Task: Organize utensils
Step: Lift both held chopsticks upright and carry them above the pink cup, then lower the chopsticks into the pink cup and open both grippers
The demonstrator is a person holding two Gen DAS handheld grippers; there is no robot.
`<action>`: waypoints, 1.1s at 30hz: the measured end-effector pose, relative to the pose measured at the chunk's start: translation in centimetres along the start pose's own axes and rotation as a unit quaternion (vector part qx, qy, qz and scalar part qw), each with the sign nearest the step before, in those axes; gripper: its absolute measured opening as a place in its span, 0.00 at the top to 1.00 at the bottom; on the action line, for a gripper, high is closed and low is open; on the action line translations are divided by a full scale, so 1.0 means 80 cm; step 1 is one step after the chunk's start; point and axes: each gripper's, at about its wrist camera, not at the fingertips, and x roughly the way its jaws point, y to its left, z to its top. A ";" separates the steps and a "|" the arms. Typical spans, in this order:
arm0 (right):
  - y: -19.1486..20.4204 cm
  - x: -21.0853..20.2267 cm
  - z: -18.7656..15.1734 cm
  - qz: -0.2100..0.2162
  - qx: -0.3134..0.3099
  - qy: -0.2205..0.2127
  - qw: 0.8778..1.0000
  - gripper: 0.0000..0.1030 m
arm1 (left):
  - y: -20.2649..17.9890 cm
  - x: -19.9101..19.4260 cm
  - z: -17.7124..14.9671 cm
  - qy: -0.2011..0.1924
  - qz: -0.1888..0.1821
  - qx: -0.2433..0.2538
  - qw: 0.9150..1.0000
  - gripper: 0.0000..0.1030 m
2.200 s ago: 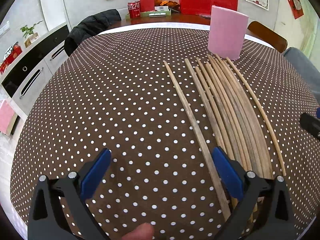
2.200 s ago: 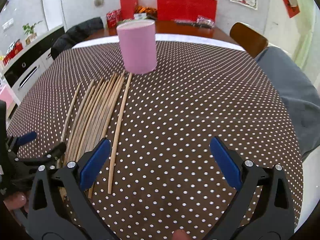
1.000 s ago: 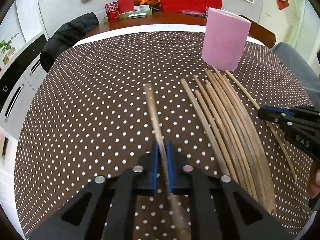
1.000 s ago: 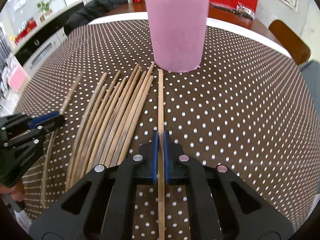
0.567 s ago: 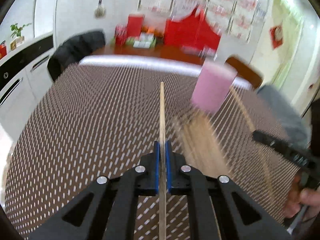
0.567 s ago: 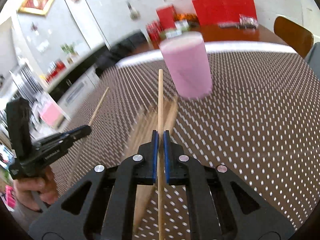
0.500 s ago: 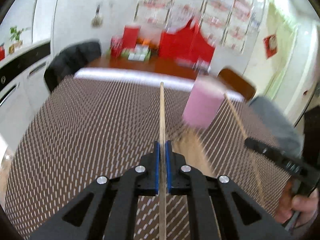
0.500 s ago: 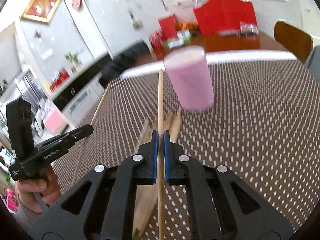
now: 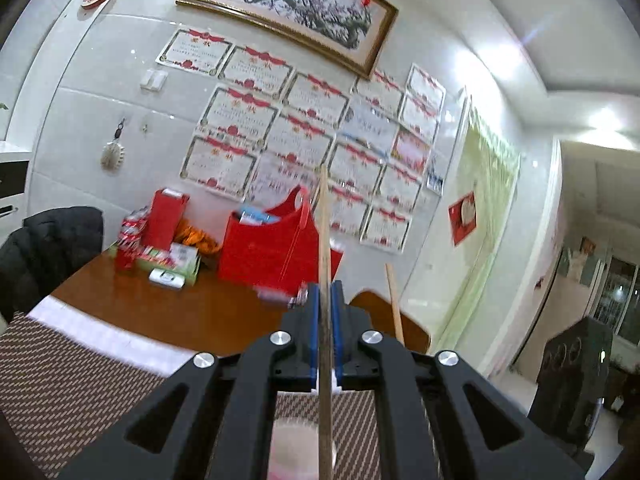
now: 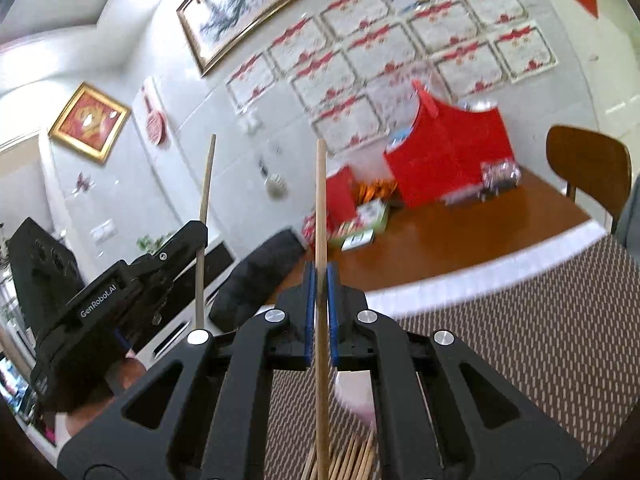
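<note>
The left hand-held gripper (image 9: pixel 325 298) is pinching 1 chopstick (image 9: pixel 324 240) between its blue pads (image 9: pixel 313 328), the stick raised steeply toward the wall of certificates (image 9: pixel 304 136). The right hand-held gripper (image 10: pixel 319 280) is pinching another chopstick (image 10: pixel 320 208) the same way, tilted up over the counter (image 10: pixel 540 340). The left one also shows in the right wrist view (image 10: pixel 120 300), at the left, with its stick (image 10: pixel 204 216) upright. A pink cup (image 10: pixel 358 396) sits low behind the right fingers, blurred, and the remaining chopsticks (image 10: pixel 352 460) lie beside it on the dotted cloth.
</note>
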 end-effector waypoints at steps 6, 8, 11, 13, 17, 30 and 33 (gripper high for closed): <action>-0.029 0.043 0.013 -0.001 0.022 -0.024 0.999 0.94 | -0.011 0.064 -0.003 -0.032 0.001 0.030 0.999 0.94; -0.039 0.059 0.009 -0.003 0.026 -0.024 0.999 0.94 | -0.009 0.081 -0.014 -0.027 0.006 0.035 0.999 0.94; -0.049 0.076 -0.001 -0.005 0.025 -0.020 0.999 0.94 | -0.003 0.099 -0.033 -0.019 0.015 0.034 0.999 0.94; -0.053 0.083 -0.009 -0.006 0.024 -0.016 1.000 0.94 | 0.001 0.107 -0.044 -0.012 0.019 0.032 0.999 0.94; -0.060 0.094 -0.023 -0.008 0.023 -0.013 1.000 0.94 | 0.040 0.110 -0.065 0.001 0.024 0.019 1.000 0.94; -0.063 0.096 -0.057 -0.023 0.014 0.032 0.999 0.93 | 0.042 0.109 -0.091 0.033 0.030 0.033 0.998 0.93; -0.068 0.082 -0.060 -0.036 0.030 0.042 0.998 0.63 | 0.042 0.098 -0.093 0.041 0.041 0.039 0.998 0.71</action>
